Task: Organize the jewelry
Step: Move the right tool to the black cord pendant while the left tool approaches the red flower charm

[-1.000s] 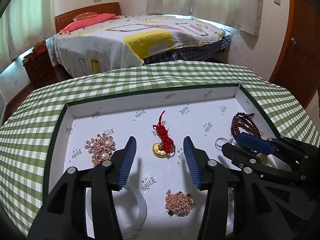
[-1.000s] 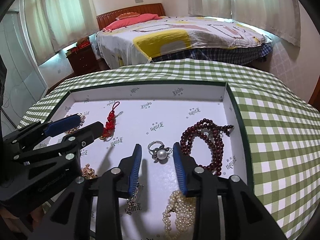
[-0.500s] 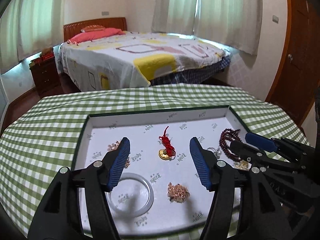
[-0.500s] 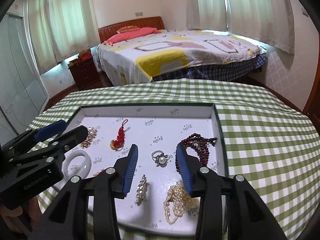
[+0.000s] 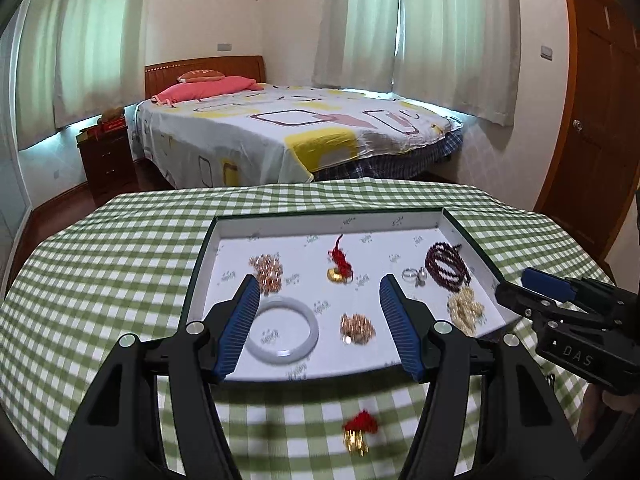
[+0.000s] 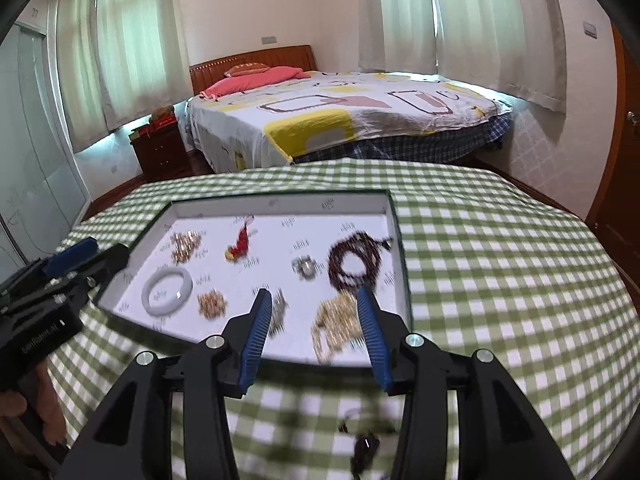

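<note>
While both my grippers hang back from the tray [image 5: 200, 264] with jaws spread wide and empty, most of the jewelry lies inside it at frame centre. Outside it, low in the left wrist view, a red tassel charm [image 5: 359, 432] rests on the checked cloth [image 5: 100, 280] between the fingers of my left gripper [image 5: 320, 328]. A dark, blurred piece [image 6: 365, 450] lies similarly below my right gripper [image 6: 312, 330]. I judge these strays come next. I would drop straight down over the charm, close on its gold part rather than the loose threads, and avoid pinching cloth.
</note>
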Available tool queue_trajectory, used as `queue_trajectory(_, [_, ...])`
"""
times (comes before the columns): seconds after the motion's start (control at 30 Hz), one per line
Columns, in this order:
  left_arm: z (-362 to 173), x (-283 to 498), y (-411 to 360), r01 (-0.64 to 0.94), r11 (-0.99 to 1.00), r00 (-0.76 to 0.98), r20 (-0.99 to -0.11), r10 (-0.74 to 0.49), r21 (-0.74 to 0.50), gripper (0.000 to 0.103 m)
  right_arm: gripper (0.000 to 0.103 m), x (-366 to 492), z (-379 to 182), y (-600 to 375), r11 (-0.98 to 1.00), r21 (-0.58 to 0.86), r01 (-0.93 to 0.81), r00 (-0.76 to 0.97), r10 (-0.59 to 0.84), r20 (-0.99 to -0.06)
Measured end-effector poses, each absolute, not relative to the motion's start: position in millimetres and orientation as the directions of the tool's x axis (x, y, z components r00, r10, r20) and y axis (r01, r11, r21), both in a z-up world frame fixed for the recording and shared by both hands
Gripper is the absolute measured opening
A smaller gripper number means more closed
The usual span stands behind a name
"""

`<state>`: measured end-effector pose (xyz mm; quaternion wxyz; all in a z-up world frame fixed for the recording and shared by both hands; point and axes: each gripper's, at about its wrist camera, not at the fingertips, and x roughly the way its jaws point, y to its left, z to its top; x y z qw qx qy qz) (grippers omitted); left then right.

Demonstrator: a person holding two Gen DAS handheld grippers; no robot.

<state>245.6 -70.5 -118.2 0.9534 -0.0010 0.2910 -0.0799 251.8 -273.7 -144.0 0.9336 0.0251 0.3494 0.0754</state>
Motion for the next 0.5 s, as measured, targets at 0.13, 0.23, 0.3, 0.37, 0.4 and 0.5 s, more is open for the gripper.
queue_trajectory(0.13, [-125,229,-66,0.140,0.989,0.813,-0.563,-0.145,-0.051,0.061,0.045,234,-153,-283,0.990,0.103,-0.100,0.734,0.143,-0.664])
queue_trajectory(0.23, [-130,219,-62,0.130,0.990,0.809,-0.572,-0.136,-0.051,0.061,0.045,221,-162,-289,0.991,0.102,-0.084,0.723,0.131,-0.678])
queue_trajectory(0.3, [-133,212,-59,0.124,0.991,0.808,-0.574,-0.131,-0.052,0.061,0.045,213,-168,-291,0.992,0.097,-0.079,0.719,0.124,-0.683])
queue_trajectory(0.37, [-136,204,-56,0.119,0.991,0.808,-0.575,-0.128,-0.054,0.061,0.045,205,-174,-294,0.993,0.092,-0.073,0.714,0.116,-0.690])
queue_trajectory(0.4, [-138,199,-55,0.117,0.992,0.807,-0.577,-0.126,-0.053,0.061,0.045,203,-177,-296,0.993,0.093,-0.068,0.710,0.114,-0.695])
queue_trajectory(0.5, [-145,190,-53,0.112,0.993,0.799,-0.589,-0.118,-0.047,0.061,0.045,197,-185,-300,0.994,0.097,-0.057,0.697,0.110,-0.708])
